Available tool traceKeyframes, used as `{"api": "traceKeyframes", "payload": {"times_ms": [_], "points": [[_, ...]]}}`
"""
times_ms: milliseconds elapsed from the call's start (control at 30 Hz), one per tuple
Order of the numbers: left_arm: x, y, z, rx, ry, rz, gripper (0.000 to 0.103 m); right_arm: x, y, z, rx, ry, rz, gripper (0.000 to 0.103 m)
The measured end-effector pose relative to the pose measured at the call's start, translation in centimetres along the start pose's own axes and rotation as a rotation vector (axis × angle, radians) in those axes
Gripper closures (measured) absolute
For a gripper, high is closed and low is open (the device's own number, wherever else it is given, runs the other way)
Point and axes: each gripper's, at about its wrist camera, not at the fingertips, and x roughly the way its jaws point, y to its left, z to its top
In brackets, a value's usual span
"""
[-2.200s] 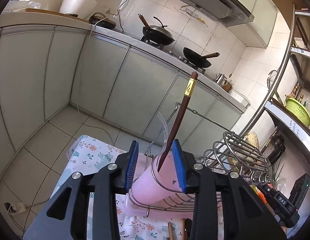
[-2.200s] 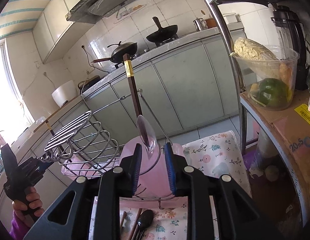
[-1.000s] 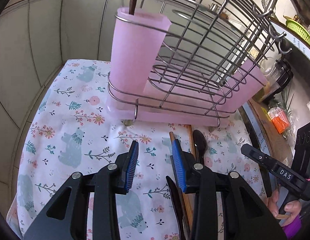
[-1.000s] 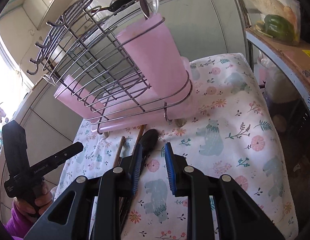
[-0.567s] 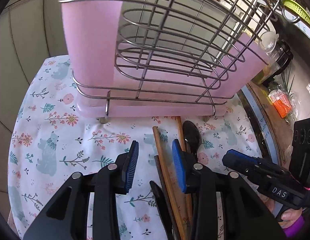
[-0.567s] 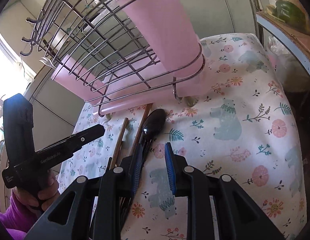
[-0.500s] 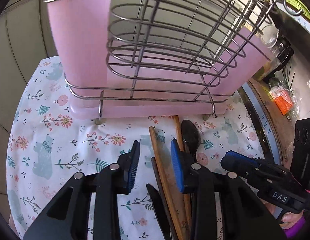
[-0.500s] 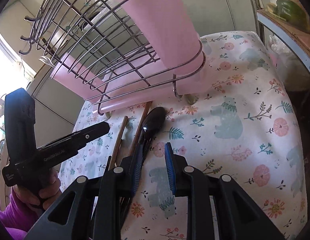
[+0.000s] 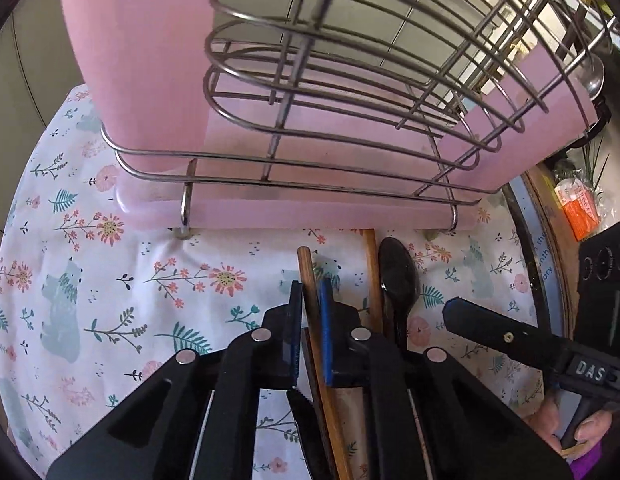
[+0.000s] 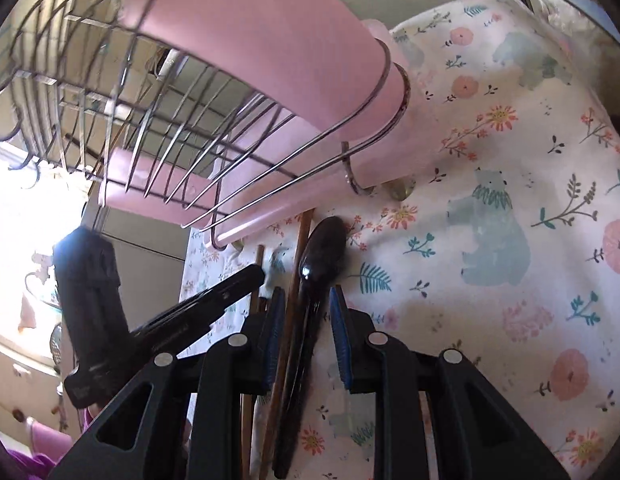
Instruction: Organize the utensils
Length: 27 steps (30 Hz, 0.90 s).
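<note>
Several utensils lie side by side on the flowered cloth in front of the pink wire rack (image 9: 349,184). My left gripper (image 9: 310,300) is low over the cloth with its jaws narrowed around a brown wooden chopstick (image 9: 308,276). A second chopstick (image 9: 371,264) and a black spoon (image 9: 397,272) lie just to its right. My right gripper (image 10: 306,304) is open and straddles the black spoon (image 10: 317,256), with a chopstick (image 10: 300,240) beside it. The rack's pink cup (image 10: 270,48) stands at the rack's end.
The flowered cloth (image 9: 90,280) covers the table. A black knife tip (image 9: 302,412) lies under my left gripper. A wooden shelf edge with an orange packet (image 9: 577,208) is at the right. The rack (image 10: 150,120) looms close above both grippers.
Both grippers dropped from the rack's cup down to the cloth. The left jaws narrowed around a chopstick. The right gripper moved over the black spoon.
</note>
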Motion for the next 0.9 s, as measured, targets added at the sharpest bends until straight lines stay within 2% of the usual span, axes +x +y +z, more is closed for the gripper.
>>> {"api": "traceKeyframes", "payload": {"times_ms": [233, 500, 600, 900], "points": [[-1.6, 0.7, -0.2, -0.012, -0.043, -0.034, 0.095, 2.1, -1.8, 1.7, 0.12, 0.047, 0.047, 0.08], [-3.7, 1.1, -1.6, 0.006, -0.075, -0.06, 0.095, 3.6, -3.1, 3.2, 0.197, 0.048, 0.1, 0.08], [-4.1, 1.2, -1.5, 0.007, -0.082, -0.065, 0.095, 3.2, -3.6, 3.3, 0.195, 0.046, 0.108, 0.088], [-6.1, 1.5, -1.7, 0.009, -0.119, -0.085, 0.095, 0.9, -3.3, 2.2, 0.163, -0.016, 0.146, 0.1]]}}
